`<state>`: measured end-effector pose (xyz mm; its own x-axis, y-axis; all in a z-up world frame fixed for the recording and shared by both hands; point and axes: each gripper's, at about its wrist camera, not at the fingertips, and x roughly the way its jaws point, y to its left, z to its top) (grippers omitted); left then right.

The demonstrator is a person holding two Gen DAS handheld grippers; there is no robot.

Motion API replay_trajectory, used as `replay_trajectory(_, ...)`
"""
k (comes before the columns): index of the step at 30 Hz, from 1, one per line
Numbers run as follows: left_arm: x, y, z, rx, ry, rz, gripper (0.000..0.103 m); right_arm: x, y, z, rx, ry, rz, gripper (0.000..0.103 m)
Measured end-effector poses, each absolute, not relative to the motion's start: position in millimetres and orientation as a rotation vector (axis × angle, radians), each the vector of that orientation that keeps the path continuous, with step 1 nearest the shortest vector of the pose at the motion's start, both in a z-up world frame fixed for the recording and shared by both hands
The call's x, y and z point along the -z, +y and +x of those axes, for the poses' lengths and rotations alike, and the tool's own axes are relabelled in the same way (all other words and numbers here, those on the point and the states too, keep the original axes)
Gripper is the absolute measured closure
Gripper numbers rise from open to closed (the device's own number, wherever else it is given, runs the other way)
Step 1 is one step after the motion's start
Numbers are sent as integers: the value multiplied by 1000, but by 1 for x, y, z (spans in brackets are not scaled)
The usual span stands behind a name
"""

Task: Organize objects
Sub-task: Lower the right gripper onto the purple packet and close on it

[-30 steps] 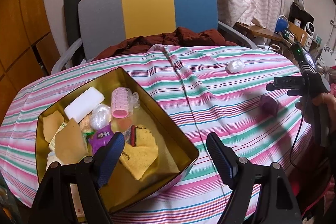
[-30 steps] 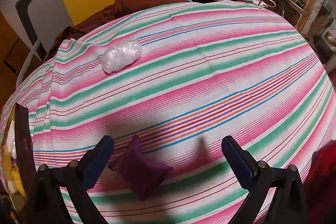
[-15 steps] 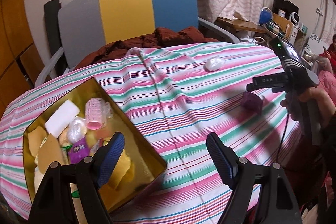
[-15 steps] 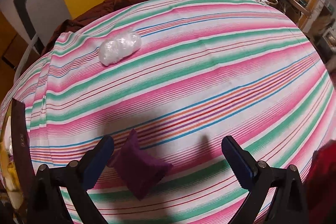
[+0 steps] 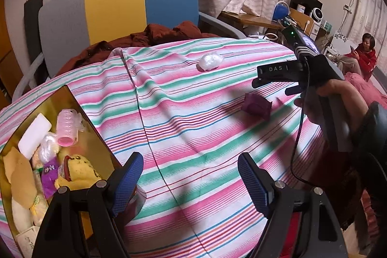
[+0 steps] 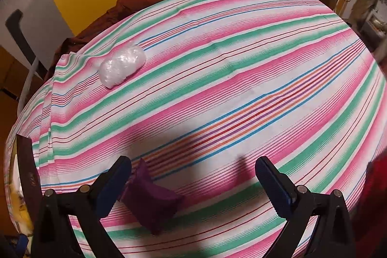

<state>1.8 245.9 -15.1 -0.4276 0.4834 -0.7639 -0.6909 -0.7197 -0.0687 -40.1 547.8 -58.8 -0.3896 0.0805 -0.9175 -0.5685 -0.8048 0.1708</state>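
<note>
A small purple pouch (image 6: 152,202) lies on the striped tablecloth just inside the left finger of my right gripper (image 6: 193,185), which is open and empty. The left wrist view shows the same purple pouch (image 5: 256,106) below the right gripper's body (image 5: 285,74), held by a hand. A white crumpled plastic bundle (image 6: 122,65) lies farther back on the cloth, also seen as the white bundle (image 5: 210,61). My left gripper (image 5: 191,183) is open and empty, beside the gold tin (image 5: 72,94) holding a pink roller (image 5: 67,127), a white bar and yellow cloths.
A grey, yellow and blue chair (image 5: 116,6) with a dark red garment (image 5: 169,34) stands behind the table. A cluttered desk (image 5: 256,18) is at the back right. A person in red (image 5: 362,55) sits far right. The striped cloth (image 5: 193,125) drapes over rounded table edges.
My left gripper has swung right and away from the tin, which now sits at the far left. The right gripper has moved slightly forward over the purple pouch.
</note>
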Motion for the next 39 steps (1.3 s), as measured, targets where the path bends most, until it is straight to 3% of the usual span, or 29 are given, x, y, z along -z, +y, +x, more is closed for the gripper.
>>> replay_trajectory(10,23,254,8,-2129,350,-1066,21,73,511,-62,-2289,441,-1609,0)
replay_trajectory(25,21,253,10,-2129,341,-1064,21,87,490,-64,-2285,287,-1742,0)
replay_trajectory(35,19,247,8,-2144,314,-1061,20,71,549,-42,-2222,677,-1494,0)
replay_trajectory(39,20,246,9,-2142,312,-1064,20,66,545,-39,-2253,710,-1481,0)
